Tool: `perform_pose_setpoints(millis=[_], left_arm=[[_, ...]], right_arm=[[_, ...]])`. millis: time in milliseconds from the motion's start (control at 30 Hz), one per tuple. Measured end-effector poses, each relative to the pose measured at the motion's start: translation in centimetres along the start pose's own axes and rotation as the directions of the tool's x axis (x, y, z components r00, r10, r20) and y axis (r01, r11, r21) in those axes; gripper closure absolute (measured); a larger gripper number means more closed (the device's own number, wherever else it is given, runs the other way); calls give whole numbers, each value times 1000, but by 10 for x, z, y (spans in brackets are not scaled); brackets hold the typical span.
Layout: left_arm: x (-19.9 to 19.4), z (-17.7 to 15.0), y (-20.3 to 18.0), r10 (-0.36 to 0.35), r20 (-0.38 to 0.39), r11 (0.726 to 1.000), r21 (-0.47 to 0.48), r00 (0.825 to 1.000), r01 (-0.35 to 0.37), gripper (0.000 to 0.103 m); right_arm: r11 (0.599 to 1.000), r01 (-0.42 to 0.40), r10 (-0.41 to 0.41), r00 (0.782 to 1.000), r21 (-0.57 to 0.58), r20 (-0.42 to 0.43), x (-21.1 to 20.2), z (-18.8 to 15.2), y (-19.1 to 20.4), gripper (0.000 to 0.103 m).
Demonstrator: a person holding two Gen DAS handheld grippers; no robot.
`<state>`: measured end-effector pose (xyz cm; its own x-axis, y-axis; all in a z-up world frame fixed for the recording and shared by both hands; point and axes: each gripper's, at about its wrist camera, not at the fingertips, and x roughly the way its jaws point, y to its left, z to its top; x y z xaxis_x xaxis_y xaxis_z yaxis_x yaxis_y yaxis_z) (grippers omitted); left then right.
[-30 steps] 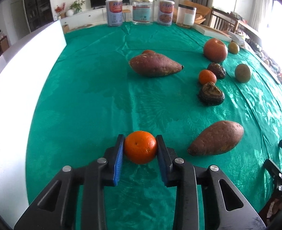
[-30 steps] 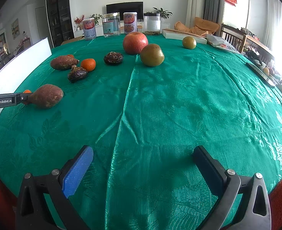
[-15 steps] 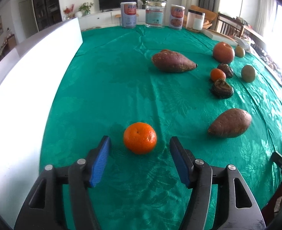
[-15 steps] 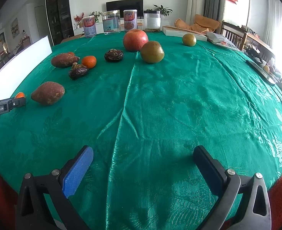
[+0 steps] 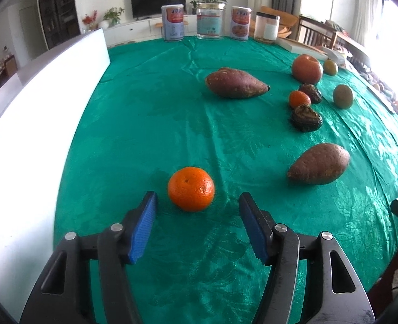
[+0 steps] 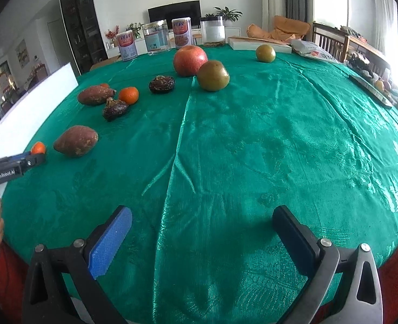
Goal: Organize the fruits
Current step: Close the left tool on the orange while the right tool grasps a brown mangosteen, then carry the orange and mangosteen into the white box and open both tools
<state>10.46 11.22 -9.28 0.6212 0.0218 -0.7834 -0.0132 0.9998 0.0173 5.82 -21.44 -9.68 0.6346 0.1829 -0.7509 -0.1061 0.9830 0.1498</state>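
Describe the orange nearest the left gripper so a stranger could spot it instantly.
Start at the green tablecloth and follow its near edge beside the white board. The small orange sits alone there, untouched, just ahead of the left gripper and its open blue fingers. The other orange lies farther back among dark wrinkled fruits.
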Motion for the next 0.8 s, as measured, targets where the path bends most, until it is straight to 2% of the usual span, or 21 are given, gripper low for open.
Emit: perform_pose_setpoints(millis=[67,100,133,200,233,333,467,533,633,667,700,800], left_arm=[[1,1,2,0,3,1000,-12,1000,0,42],[2,2,4,0,4,1000,-19,1000,1,48],[3,3,5,-4,2,1000,-26,1000,4,52],[4,3,7,-6,7,999,-33,1000,6,67],[4,3,7,-6,11,999,-33,1000,6,70],[3,3,12,-11,18,998,-60,1000,12,71],[0,1,20,-6,18,996,-88,1000,8,71],[-3,-1,24,-3,21,995,-102,1000,5,71],[-4,-2,27,-5,22,993,-118,1000,7,71],[-5,-2,28,-5,21,993,-121,1000,8,71],[-5,-2,27,-7,20,993,-122,1000,10,71],[-8,-1,26,-19,18,992,-123,1000,21,72]], right_arm=[[999,-6,5,1000,31,15,-4,4,-7,0],[999,-16,16,1000,38,15,-4,8,-8,0],[999,-38,38,999,37,4,-2,14,-8,0],[995,-102,102,994,15,-41,6,34,-2,0],[991,-135,135,989,3,-62,12,46,3,0],[962,-271,263,955,-43,-140,36,90,32,2],[931,-354,322,911,-90,-257,84,129,85,23],[930,-357,318,900,-85,-298,108,136,108,29],[954,-288,245,911,-87,-332,134,137,129,37],[961,-260,219,924,-95,-313,136,137,132,43],[968,-229,188,934,-106,-305,137,137,135,59],[973,-222,192,933,-67,-306,135,135,130,60]])
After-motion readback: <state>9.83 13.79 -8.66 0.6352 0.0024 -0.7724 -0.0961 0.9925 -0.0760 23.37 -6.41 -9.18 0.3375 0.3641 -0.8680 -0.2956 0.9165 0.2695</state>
